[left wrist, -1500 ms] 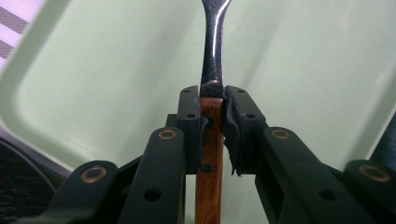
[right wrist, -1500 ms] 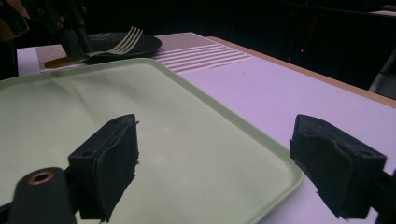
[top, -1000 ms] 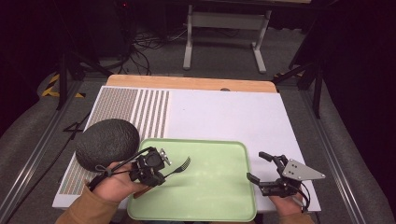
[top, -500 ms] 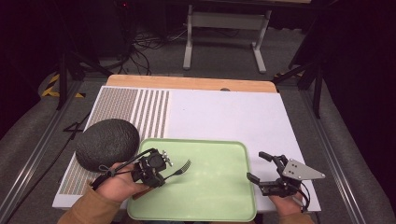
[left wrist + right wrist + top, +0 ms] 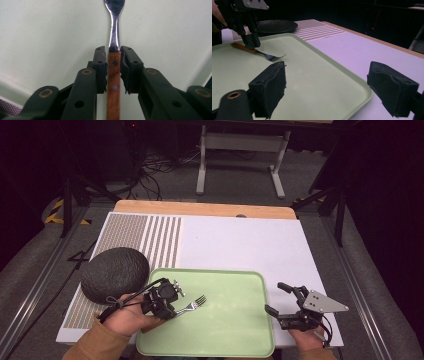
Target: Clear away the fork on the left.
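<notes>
A fork with a wooden handle lies low over a pale green tray, tines pointing right. My left gripper is shut on its handle at the tray's left side. In the left gripper view both pads press the brown handle of the fork, with the metal neck running up past the left gripper. My right gripper stands open just off the tray's right edge, holding nothing. The right gripper view looks between its spread pads across the tray to the fork and the left gripper.
A dark round plate lies upside down left of the tray, close to my left hand; it is also seen as the plate beyond the tray. A white mat with a striped left part covers the table behind the tray.
My left gripper has drawn the fork slightly nearer to me and lower over the tray. The right gripper has stayed still and open.
</notes>
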